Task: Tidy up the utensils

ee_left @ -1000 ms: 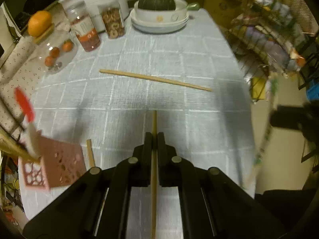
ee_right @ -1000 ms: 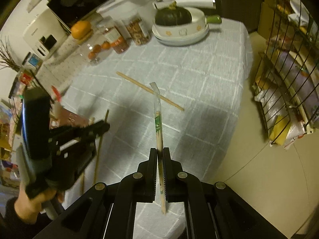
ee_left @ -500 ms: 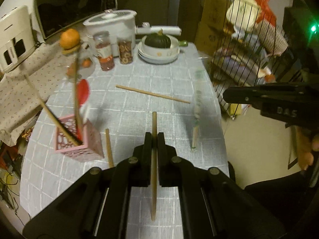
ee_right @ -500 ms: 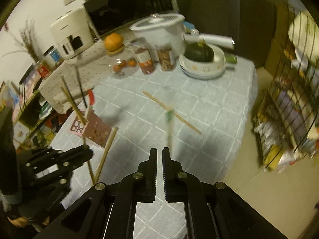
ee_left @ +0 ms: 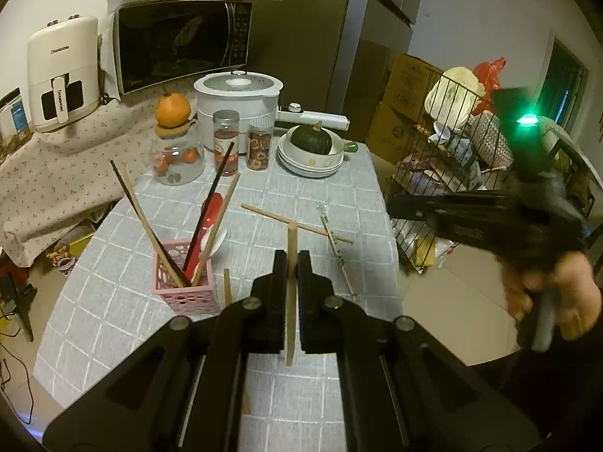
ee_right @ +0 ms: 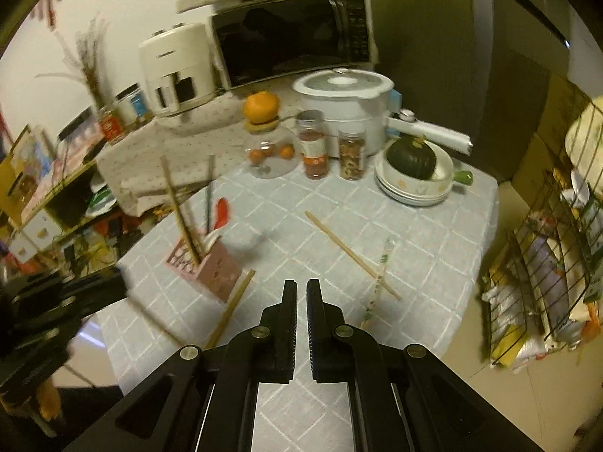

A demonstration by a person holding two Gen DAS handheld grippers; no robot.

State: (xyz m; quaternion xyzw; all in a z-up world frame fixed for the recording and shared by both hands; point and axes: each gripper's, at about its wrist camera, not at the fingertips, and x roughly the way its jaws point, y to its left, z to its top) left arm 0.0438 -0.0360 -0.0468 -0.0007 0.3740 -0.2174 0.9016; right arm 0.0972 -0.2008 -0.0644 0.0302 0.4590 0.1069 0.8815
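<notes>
Wooden chopstick (ee_left: 291,282), pale and slender, pinched lengthwise in the black left gripper (ee_left: 290,263); pink perforated plastic holder (ee_left: 186,282) stands on the grey checked tablecloth (ee_left: 113,301), ahead and to the left, near, its mouth upward.

Right view: black right gripper (ee_right: 301,293) pressed together, nothing between. Holder (ee_right: 211,267) far left; paper-wrapped chopsticks (ee_right: 378,275) just ahead, right, crossing a bare wooden stick (ee_right: 350,254).

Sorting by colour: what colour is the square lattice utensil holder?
Pink; the square lattice utensil holder shows best in the left wrist view.
</notes>
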